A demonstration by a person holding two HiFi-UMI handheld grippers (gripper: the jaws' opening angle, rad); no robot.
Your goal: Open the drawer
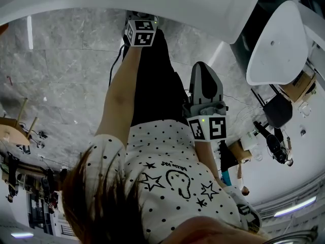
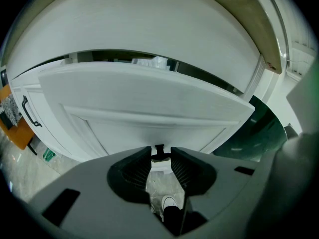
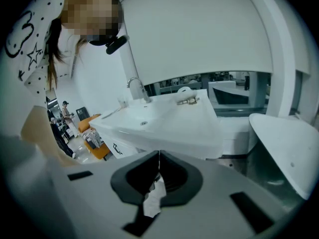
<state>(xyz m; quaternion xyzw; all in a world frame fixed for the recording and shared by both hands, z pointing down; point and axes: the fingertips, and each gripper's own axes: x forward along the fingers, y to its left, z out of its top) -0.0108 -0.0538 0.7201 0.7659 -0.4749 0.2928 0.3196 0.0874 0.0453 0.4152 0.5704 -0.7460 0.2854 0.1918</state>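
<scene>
In the left gripper view a white drawer front stands pulled a little out from under the counter, with a dark gap along its top. Its small black handle sits between the tips of my left gripper, whose ribbed pads close against it from both sides. In the head view the left gripper reaches up to the white counter's edge, its tips hidden there. My right gripper hangs beside the person's leg, away from the drawer. Its jaws are shut with nothing in them.
A neighbouring cabinet door with a black handle stands left of the drawer. A white sink unit with a tap lies ahead of the right gripper. A white chair stands on the right, over grey marbled floor.
</scene>
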